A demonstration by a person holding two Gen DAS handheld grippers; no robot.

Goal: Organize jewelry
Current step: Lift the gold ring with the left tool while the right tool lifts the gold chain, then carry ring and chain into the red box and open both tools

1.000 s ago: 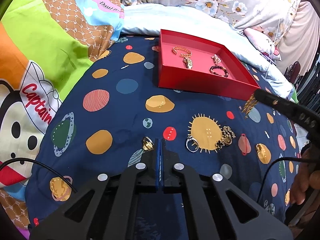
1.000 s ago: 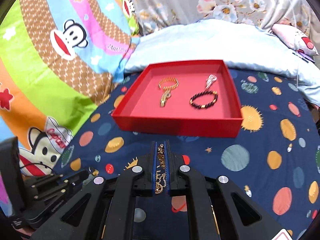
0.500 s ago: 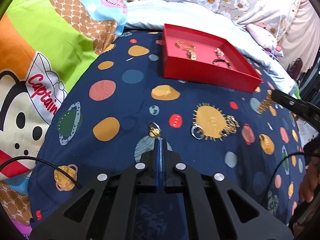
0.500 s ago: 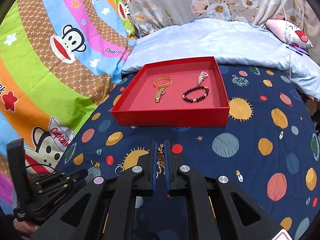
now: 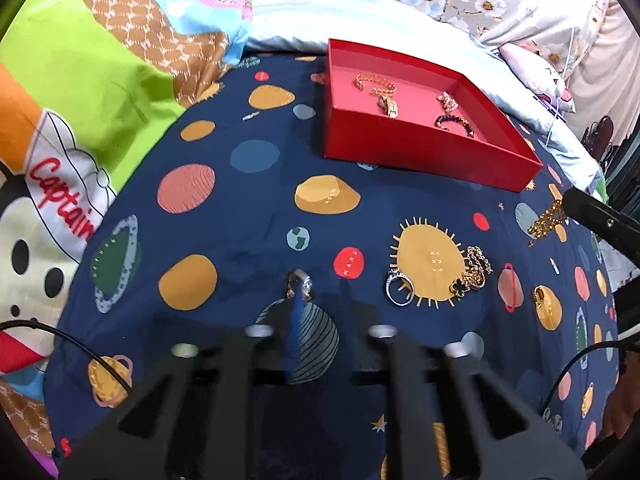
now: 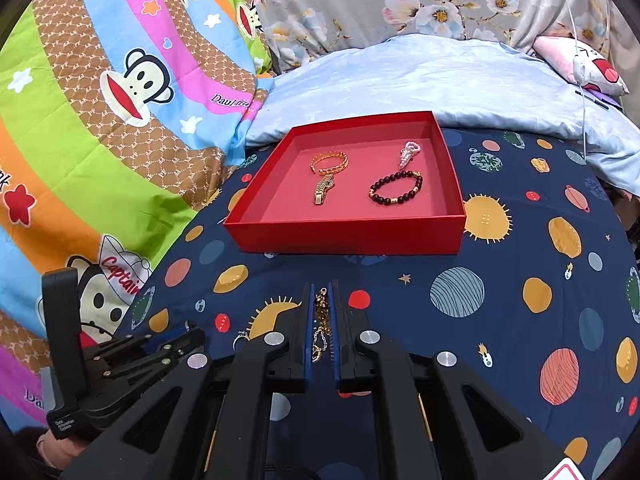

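Note:
A red tray [image 5: 420, 160] [image 6: 348, 236] sits at the far side of the navy planet-print sheet, holding a gold bracelet [image 6: 329, 162], a dark bead bracelet [image 6: 395, 188] and a pale pearl piece [image 6: 409, 152]. My right gripper [image 6: 321, 300] is shut on a gold chain necklace [image 6: 321, 312], short of the tray; it shows at the right edge of the left wrist view [image 5: 546, 220]. My left gripper [image 5: 316, 308] is open and blurred, just behind a small ring [image 5: 300, 284]. A silver ring [image 5: 399, 290], a gold chain with a black clover [image 5: 474, 274] and a gold ring [image 5: 540, 294] lie to its right.
A bright cartoon monkey quilt [image 6: 80, 140] rises on the left. A pale blue pillow [image 6: 440, 76] lies behind the tray, with floral bedding [image 6: 400, 4] beyond. A black cable [image 5: 60, 336] lies at my lower left.
My left gripper has opened from shut and drawn near the small ring. My right gripper, still holding the gold chain, has pulled back from the tray.

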